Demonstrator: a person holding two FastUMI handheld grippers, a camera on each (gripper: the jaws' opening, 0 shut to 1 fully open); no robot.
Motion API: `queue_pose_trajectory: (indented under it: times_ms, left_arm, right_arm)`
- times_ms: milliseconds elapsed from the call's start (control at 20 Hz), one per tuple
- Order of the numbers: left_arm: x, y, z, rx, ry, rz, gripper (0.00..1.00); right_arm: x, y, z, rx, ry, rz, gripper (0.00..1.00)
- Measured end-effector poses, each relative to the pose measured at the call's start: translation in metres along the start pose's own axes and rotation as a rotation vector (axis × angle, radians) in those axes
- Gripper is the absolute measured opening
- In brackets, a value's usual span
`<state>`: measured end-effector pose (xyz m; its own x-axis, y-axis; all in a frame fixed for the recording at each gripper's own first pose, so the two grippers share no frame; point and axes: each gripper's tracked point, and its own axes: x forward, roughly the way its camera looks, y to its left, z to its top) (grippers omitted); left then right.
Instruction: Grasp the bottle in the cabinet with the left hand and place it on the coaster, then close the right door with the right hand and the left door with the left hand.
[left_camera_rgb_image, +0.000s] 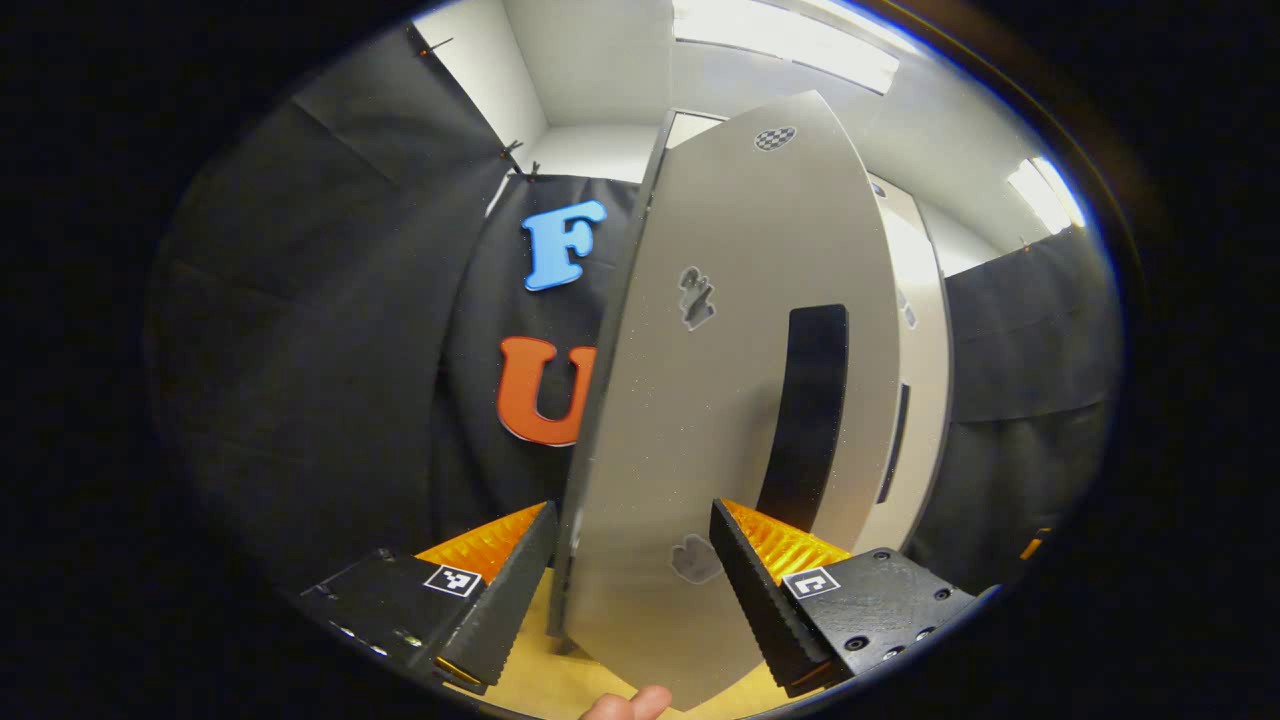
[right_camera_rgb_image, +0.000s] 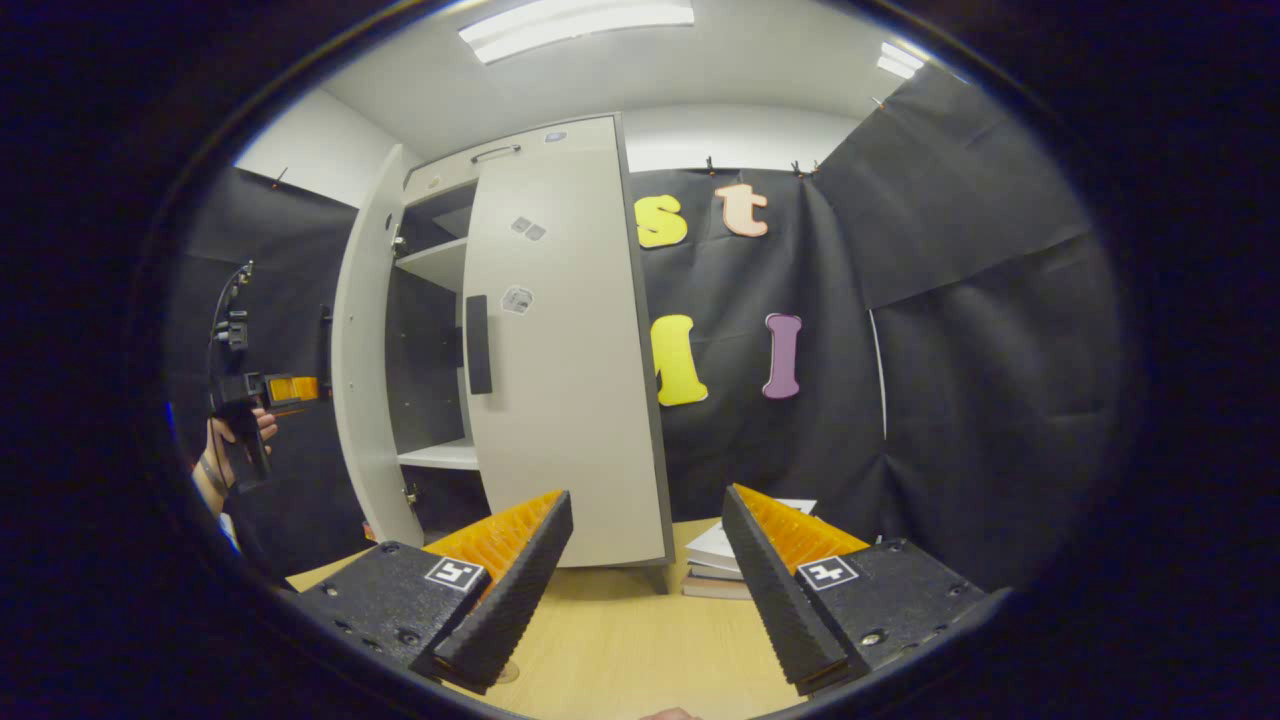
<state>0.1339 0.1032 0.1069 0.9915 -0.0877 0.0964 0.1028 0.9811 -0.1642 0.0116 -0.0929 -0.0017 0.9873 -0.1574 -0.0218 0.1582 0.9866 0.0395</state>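
Cabinet (right_camera_rgb_image: 560, 330) as landmark: doors pale grey-white, matte. Right door (right_camera_rgb_image: 565, 400) carries a black vertical handle strip (right_camera_rgb_image: 478, 344) and small grey stickers. Left door (left_camera_rgb_image: 720, 400) also pale grey with a black handle strip (left_camera_rgb_image: 805, 420), grey sticker marks, and a small black-and-white checkered patch (left_camera_rgb_image: 775, 138) near its top. Interior dark, shelves white. Below the cabinet, table (right_camera_rgb_image: 620, 640) light yellow wood. Beside its base, stacked books (right_camera_rgb_image: 725, 565), white and grey covers.

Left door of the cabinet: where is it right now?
In the left gripper view the left door stands edge-on between the open left gripper fingers; in the right gripper view it hangs open at the cabinet's left side.
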Motion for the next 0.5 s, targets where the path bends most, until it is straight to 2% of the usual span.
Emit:
queue_pose_trajectory:
  times_ms: [50, 100, 150, 200, 250, 300, 350, 400, 450, 500]
  left_arm:
    - [0.000, -0.012, -0.002, -0.042, 0.006, -0.045, 0.99]
    - [-0.001, -0.014, 0.000, -0.063, 0.001, -0.052, 0.94]
    - [-0.001, -0.006, 0.003, -0.061, -0.011, -0.028, 0.99]
    - [-0.004, 0.004, 0.007, -0.047, -0.025, 0.002, 0.95]
    - [-0.006, 0.010, 0.011, -0.033, -0.037, 0.023, 1.00]
    - [-0.010, 0.013, 0.013, -0.019, -0.045, 0.040, 1.00]
    - [-0.017, 0.016, 0.014, 0.004, -0.049, 0.063, 0.95]
    - [-0.026, 0.020, 0.015, 0.035, -0.049, 0.093, 0.95]
    - [-0.036, 0.020, 0.015, 0.066, -0.050, 0.111, 1.00]
    - [-0.047, 0.016, 0.014, 0.093, -0.052, 0.125, 0.95]
  right_arm:
    - [0.000, -0.002, 0.002, -0.009, -0.001, -0.005, 0.99]
    - [0.001, -0.002, 0.003, -0.015, -0.005, -0.007, 0.99]
    - [0.001, -0.001, 0.003, -0.019, -0.008, -0.007, 0.99]
    - [-0.001, 0.002, 0.003, -0.021, -0.010, -0.006, 0.99]
    - [0.000, 0.004, 0.004, -0.021, -0.012, -0.001, 0.99]
    - [0.000, 0.005, 0.005, -0.021, -0.015, 0.004, 0.99]
    - [0.001, 0.007, 0.006, -0.022, -0.017, 0.008, 0.99]
    - [0.002, 0.010, 0.006, -0.022, -0.018, 0.016, 0.99]
    - [0.003, 0.014, 0.007, -0.024, -0.021, 0.024, 0.99]
    - [0.005, 0.017, 0.007, -0.027, -0.019, 0.032, 0.99]
